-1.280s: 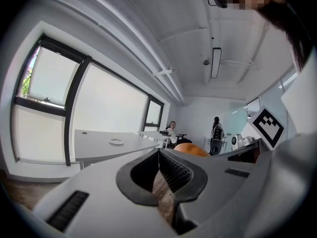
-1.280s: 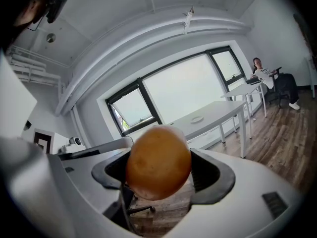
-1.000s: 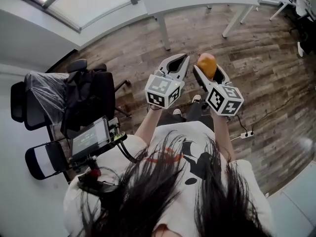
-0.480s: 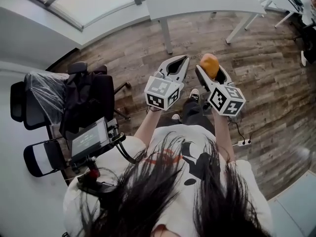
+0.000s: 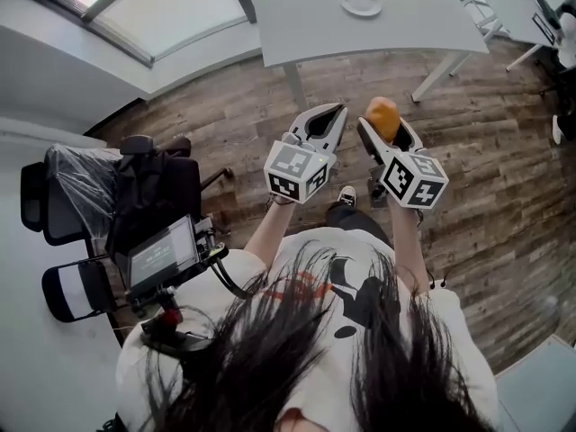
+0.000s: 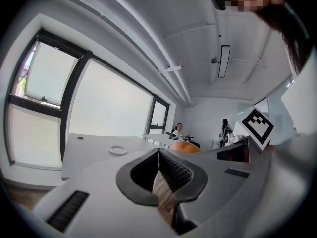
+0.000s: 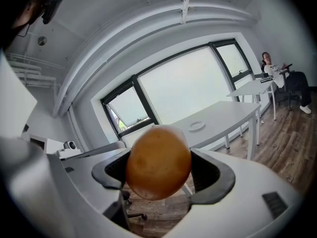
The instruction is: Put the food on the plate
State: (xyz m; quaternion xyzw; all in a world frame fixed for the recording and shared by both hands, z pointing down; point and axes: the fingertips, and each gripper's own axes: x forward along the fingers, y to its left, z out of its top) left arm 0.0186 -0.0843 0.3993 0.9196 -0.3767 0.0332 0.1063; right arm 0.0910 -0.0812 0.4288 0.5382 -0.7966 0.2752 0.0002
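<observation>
An orange-brown, rounded piece of food sits between the jaws of my right gripper, which is shut on it. My left gripper is beside it, shut with nothing in it; its jaw tips meet. Both are held in the air over the wooden floor. A small white plate lies on a white table ahead, well beyond the grippers. The food's top shows past the left gripper.
A black office chair with a plastic-covered seat stands at the left. Table legs stand on the floor ahead. More white desks are at the far right, with people seated there. Windows line the wall behind the table.
The person has walked forward: the white table and the plate have come further into view and nearer. Both grippers keep their pose, the right still holding the food.
</observation>
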